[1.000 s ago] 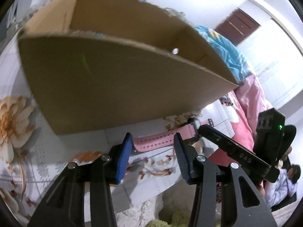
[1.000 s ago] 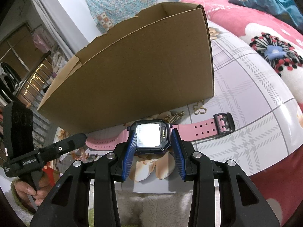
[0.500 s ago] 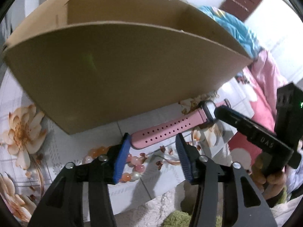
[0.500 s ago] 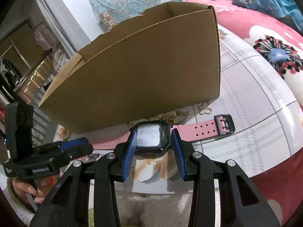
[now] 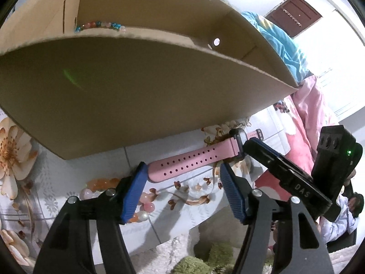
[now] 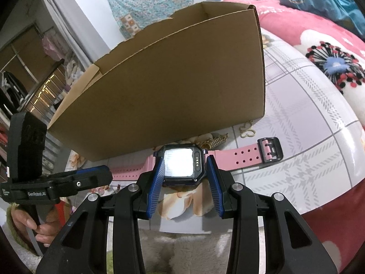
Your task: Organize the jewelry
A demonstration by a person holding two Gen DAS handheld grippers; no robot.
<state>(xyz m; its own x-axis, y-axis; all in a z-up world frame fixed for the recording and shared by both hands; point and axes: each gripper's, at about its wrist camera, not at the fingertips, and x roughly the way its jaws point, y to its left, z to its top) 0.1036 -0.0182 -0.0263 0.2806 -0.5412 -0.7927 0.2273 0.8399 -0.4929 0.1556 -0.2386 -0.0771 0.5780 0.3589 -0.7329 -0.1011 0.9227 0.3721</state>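
Note:
A pink-strapped watch [image 6: 180,166] lies on the floral tablecloth in front of a cardboard box [image 6: 173,86]. My right gripper [image 6: 184,159] is shut on the watch's dark square body, with the buckle end [image 6: 269,151] trailing to the right. In the left wrist view the holed strap end [image 5: 187,165] lies between the fingers of my left gripper [image 5: 182,175]. Its jaws are opening and the pads stand apart from the strap. The right gripper [image 5: 257,149] shows there gripping the watch body. A bead string [image 5: 100,26] lies inside the box.
A pink and orange bead bracelet [image 5: 143,203] lies on the cloth under my left finger. A gold chain [image 6: 215,139] and a butterfly pendant [image 6: 247,133] sit by the box's base. The table edge [image 6: 319,207] is near, with a red flowered blanket [image 6: 330,64] beyond. A seated person [image 5: 349,207] is low right.
My left gripper's jaws have spread wider around the pink strap end, and its view has tilted up to show the box's inside. The right gripper kept still on the watch.

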